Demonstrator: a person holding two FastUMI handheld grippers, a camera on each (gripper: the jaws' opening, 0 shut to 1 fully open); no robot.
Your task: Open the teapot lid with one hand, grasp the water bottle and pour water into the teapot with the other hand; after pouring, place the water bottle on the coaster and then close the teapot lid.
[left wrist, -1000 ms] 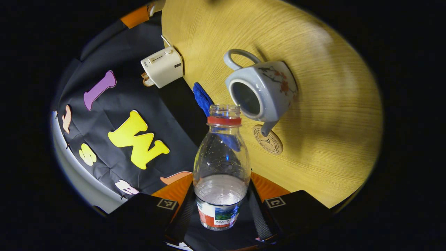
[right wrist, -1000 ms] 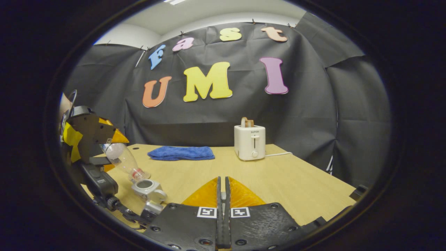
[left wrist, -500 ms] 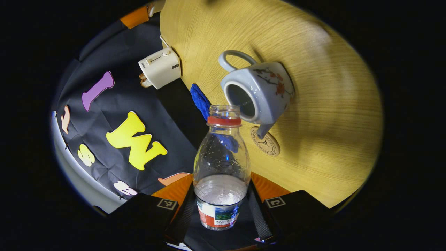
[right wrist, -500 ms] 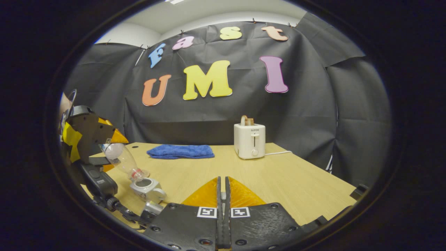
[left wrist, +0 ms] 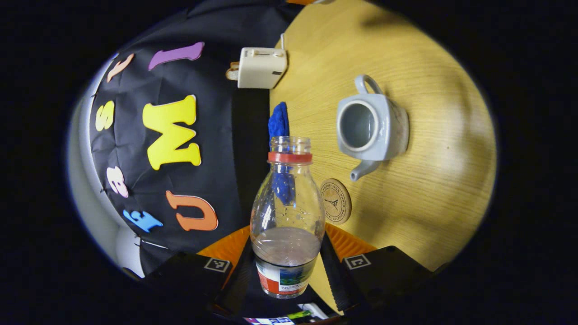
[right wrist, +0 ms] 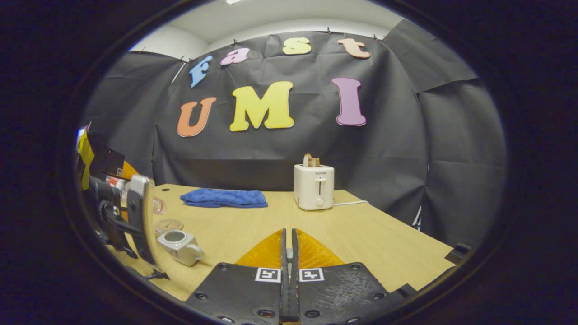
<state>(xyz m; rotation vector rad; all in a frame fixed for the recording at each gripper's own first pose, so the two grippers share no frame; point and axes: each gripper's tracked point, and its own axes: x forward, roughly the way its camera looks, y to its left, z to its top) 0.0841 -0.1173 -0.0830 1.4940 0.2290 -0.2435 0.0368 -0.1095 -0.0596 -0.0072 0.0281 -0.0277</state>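
Red-collared clear bottle [left wrist: 287,212], blue cloth [right wrist: 223,198]

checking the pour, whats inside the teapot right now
The lidless teapot shows a dim grey interior in the left gripper view. A water level cannot be made out; the bottom is shadowed.

The right gripper [right wrist: 288,253] looked pinched together, but I couldn't tell whether the teapot lid was in there.

The toaster [right wrist: 314,187] front carries the word SUPOR; the coaster's [left wrist: 336,201] ring lettering is unreadable.
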